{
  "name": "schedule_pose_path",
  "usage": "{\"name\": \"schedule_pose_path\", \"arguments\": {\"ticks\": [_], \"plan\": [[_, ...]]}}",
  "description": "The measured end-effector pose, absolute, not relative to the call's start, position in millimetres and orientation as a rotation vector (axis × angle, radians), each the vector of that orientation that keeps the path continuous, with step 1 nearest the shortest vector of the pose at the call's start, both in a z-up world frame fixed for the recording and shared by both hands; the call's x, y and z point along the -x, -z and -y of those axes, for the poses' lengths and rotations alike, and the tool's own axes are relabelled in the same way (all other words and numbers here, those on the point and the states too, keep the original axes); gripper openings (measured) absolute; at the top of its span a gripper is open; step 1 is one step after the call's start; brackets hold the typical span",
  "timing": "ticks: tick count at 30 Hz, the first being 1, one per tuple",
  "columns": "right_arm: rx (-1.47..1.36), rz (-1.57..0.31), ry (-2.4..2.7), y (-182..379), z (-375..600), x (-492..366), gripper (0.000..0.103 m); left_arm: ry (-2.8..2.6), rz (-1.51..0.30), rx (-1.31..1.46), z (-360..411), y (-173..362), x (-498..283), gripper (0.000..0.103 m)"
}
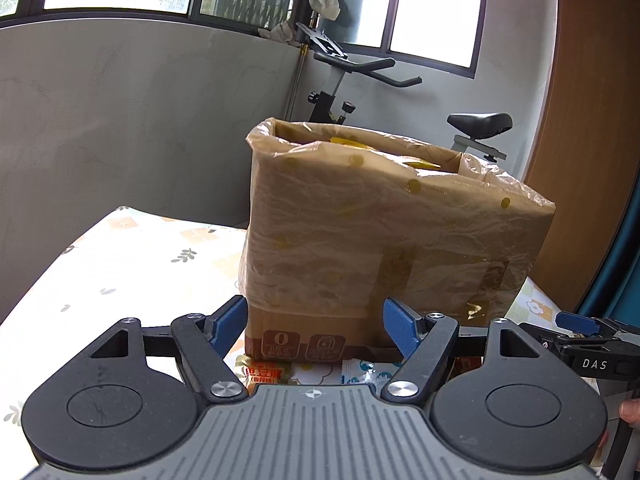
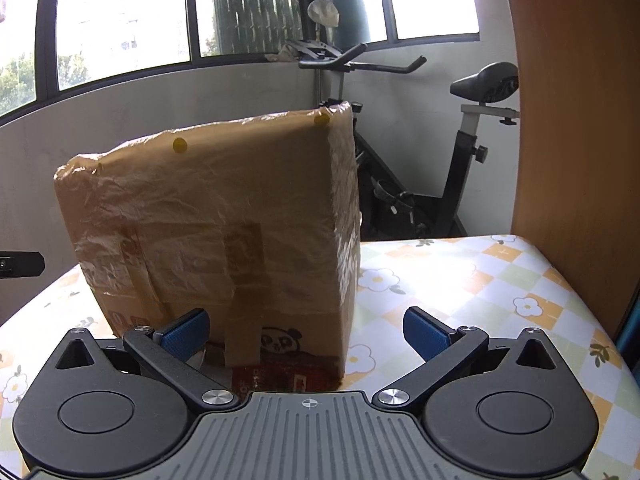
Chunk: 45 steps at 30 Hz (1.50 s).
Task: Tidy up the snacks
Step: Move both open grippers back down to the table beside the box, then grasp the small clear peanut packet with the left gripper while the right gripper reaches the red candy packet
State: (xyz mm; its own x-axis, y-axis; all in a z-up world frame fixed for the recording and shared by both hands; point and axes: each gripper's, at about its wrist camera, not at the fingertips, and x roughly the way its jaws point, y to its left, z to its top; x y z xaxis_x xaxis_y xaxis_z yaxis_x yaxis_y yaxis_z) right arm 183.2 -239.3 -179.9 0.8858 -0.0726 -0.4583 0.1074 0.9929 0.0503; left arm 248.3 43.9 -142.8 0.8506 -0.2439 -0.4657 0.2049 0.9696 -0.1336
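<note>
1. One cardboard box (image 1: pixel 384 240) stands ahead of both grippers, upright and open at the top, lined with a thin, crinkled translucent plastic bag (image 1: pixel 400 176) that folds down over its outer walls; round yellow dots are scattered on the plastic.
2. Inside the box, past the rim, yellow packaging (image 1: pixel 420 165) shows; how many packs it holds cannot be told.
3. Two flat snack packets lie just in front of the box, low between the left fingers: an orange-red one (image 1: pixel 262 376) and a white-and-blue one (image 1: pixel 364 376).
4. The left gripper (image 1: pixel 316 330) has its blue ribbed fingers (image 1: pixel 228 326) moderately apart, nothing between the pads.
5. The right gripper (image 2: pixel 308 332) has its fingers (image 2: pixel 426 334) spread wide and empty; a dark red packet (image 2: pixel 280 378) lies low between them, at the foot of the box.
6. The surface (image 2: pixel 460 288) wears a smooth cloth printed with pale checks, white flowers and small leaves.
7. Beyond the fingers are one exercise bike (image 2: pixel 468 152), a grey wall, dark-framed windows (image 2: pixel 124 20) and a wooden panel (image 2: pixel 572 120) on the right.
</note>
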Motion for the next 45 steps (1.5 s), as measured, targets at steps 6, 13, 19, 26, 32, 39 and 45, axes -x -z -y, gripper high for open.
{"name": "schedule_pose_path", "arguments": {"ticks": [6, 13, 19, 26, 32, 39, 45], "plan": [[-0.049, -0.498, 0.072, 194, 231, -181, 0.103, 0.223, -0.528, 0.102, -47, 156, -244, 0.077], [-0.042, -0.524, 0.063, 207, 223, -178, 0.103, 0.219, -0.571, 0.112, -41, 173, -240, 0.077], [-0.041, -0.543, 0.054, 219, 214, -172, 0.102, 0.238, -0.610, 0.119, -38, 189, -230, 0.077], [-0.030, -0.560, 0.038, 228, 207, -171, 0.101, 0.275, -0.671, 0.113, -29, 206, -225, 0.075], [-0.065, -0.580, 0.049, 234, 211, -169, 0.099, 0.326, -0.716, 0.057, -16, 222, -217, 0.053], [-0.073, -0.609, 0.036, 240, 210, -170, 0.094, 0.334, -0.794, -0.025, -7, 241, -221, 0.031], [-0.090, -0.623, 0.025, 242, 211, -172, 0.089, 0.326, -0.785, -0.044, -8, 248, -220, 0.023]]}}
